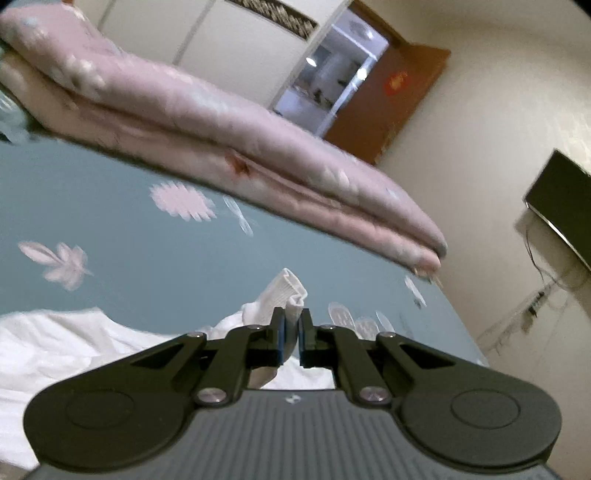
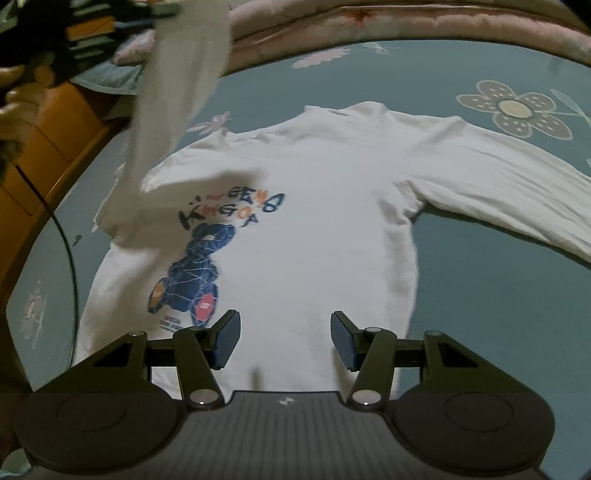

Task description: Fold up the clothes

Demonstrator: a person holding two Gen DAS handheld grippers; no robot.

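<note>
A white long-sleeved shirt [image 2: 314, 192] with a blue bear print [image 2: 199, 273] lies face up on the teal bedsheet [image 2: 480, 295]. Its right-hand sleeve [image 2: 517, 184] is spread out flat. The other sleeve [image 2: 177, 85] is lifted off the bed and hangs up toward the top left, where my left gripper [image 2: 162, 7] holds its end. In the left wrist view my left gripper [image 1: 293, 325] is shut on the ribbed white cuff [image 1: 291, 291]. My right gripper [image 2: 286, 339] hovers open above the shirt's hem, nothing between its fingers.
A folded pink quilt [image 1: 221, 122] lies along the far side of the bed. A wooden bed frame [image 2: 44, 147] and a dark cable [image 2: 62, 240] run along the left edge. A dark screen [image 1: 561, 206] hangs on the wall beyond the bed.
</note>
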